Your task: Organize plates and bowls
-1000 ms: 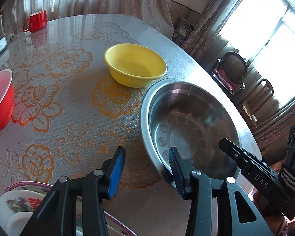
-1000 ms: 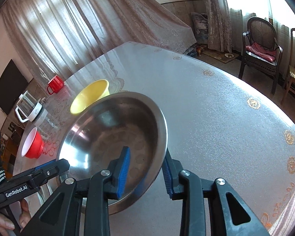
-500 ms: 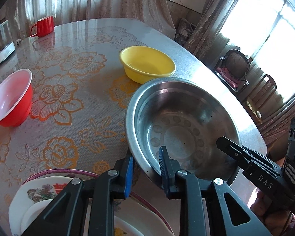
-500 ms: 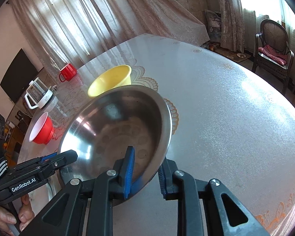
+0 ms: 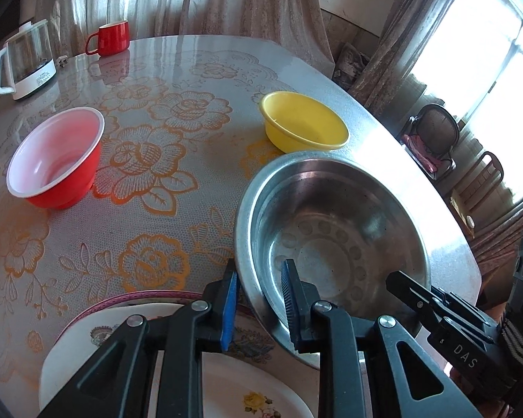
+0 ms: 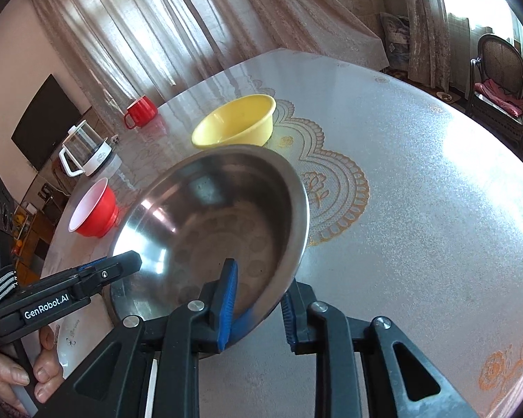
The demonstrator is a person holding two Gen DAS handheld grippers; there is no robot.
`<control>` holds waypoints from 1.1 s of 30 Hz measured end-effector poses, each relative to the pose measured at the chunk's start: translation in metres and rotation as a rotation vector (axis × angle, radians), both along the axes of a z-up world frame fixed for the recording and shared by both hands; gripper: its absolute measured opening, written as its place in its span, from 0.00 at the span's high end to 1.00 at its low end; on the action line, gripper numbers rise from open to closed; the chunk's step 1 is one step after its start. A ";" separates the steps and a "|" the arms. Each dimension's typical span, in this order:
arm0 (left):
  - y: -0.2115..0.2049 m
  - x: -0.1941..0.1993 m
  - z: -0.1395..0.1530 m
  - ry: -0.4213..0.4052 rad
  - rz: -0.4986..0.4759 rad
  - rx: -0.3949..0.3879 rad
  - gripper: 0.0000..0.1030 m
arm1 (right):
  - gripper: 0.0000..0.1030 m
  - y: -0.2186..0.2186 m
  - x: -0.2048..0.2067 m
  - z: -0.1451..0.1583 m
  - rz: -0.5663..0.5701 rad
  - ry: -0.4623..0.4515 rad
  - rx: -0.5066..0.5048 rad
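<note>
Where both jaws gaped earlier — left gripper point(image 5: 259, 299), right gripper point(image 6: 258, 308) now clamped on steel bowl point(image 5: 331, 230) rim

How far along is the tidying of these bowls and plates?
Early on. Nothing looks stacked yet. In hand: the left gripper and right gripper both clamp the steel bowl's rim, beside the flowered plates. Left: the yellow bowl and red bowl sit apart.
</note>
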State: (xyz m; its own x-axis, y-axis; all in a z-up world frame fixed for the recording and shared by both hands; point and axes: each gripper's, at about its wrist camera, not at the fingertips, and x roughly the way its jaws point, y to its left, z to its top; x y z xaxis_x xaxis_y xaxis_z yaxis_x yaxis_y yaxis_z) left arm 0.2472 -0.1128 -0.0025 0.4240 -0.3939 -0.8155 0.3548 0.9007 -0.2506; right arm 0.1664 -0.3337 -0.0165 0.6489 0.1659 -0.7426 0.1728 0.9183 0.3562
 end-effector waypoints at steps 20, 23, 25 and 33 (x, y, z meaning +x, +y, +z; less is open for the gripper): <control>0.022 -0.015 0.026 -0.086 0.037 0.020 0.66 | 0.62 0.004 -0.015 0.019 0.031 -0.012 -0.123; 0.020 -0.018 0.029 -0.099 0.025 0.039 0.59 | 0.61 -0.002 -0.017 0.029 0.025 -0.036 -0.142; 0.019 -0.020 0.029 -0.104 0.017 0.044 0.58 | 0.60 -0.006 -0.016 0.037 0.030 -0.059 -0.138; 0.017 -0.013 0.031 -0.118 0.012 0.053 0.35 | 0.59 -0.009 0.010 0.054 0.063 -0.090 -0.088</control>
State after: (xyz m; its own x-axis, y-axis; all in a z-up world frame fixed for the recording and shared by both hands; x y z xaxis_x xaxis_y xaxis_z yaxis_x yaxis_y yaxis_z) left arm 0.2343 -0.0956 0.0283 0.5223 -0.3460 -0.7794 0.3684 0.9159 -0.1597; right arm 0.1760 -0.3428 0.0378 0.7042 0.1456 -0.6950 0.0847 0.9546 0.2857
